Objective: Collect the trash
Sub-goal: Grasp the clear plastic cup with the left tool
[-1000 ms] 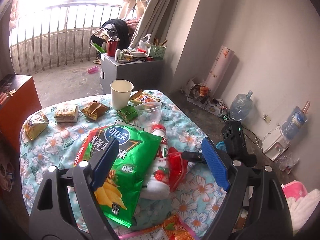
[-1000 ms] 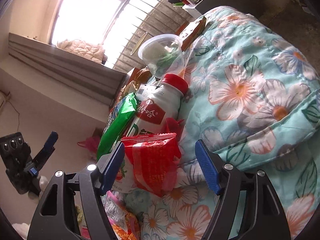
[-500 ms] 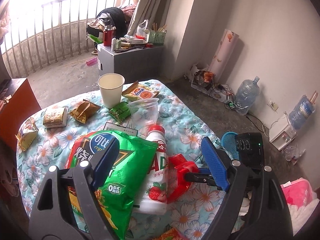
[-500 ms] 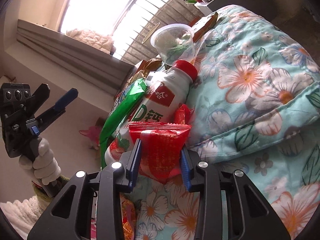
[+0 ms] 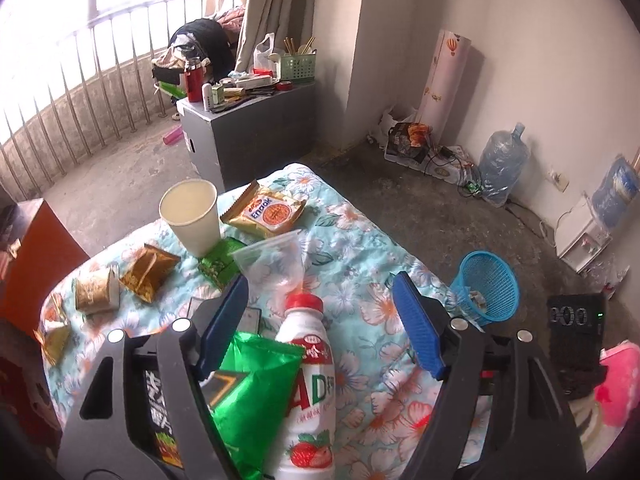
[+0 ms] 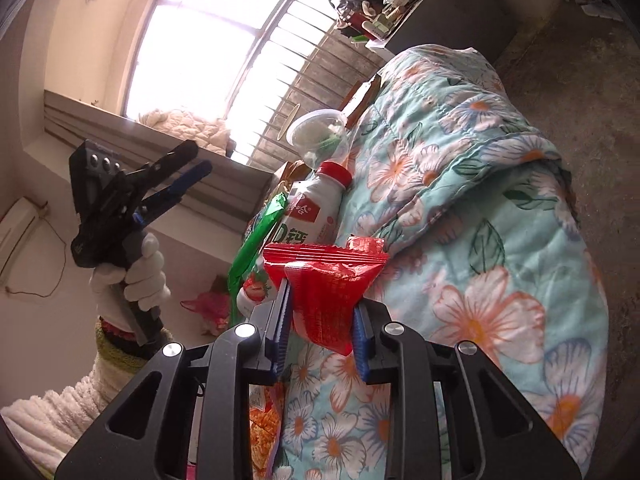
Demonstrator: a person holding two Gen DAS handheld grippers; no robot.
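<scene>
My right gripper [image 6: 322, 312] is shut on a red snack packet [image 6: 328, 276], its jaws still closing, and holds the packet clear of the floral tablecloth [image 6: 480, 240]. My left gripper [image 5: 320, 320] hovers open over the table, its jaws closing, with the red-capped white drink bottle [image 5: 306, 364] lying between them untouched. A green chip bag [image 5: 248, 392] lies against the bottle under the left finger. A blue mesh waste basket [image 5: 486, 292] stands on the floor right of the table. In the right wrist view a gloved hand holds the left gripper [image 6: 160, 188] up at the left.
Farther back on the table are a paper cup [image 5: 190, 216], a clear plastic cup [image 5: 272, 260], an Enaak packet [image 5: 268, 212], a small green packet [image 5: 220, 264] and gold wrappers [image 5: 148, 266]. A grey cabinet [image 5: 248, 120] stands behind, an orange box [image 5: 36, 256] at the left.
My right gripper closed on the red packet and lifted it away from the bottle. My left gripper slid along the table, bringing the blue basket into view, and its jaws narrowed slightly.
</scene>
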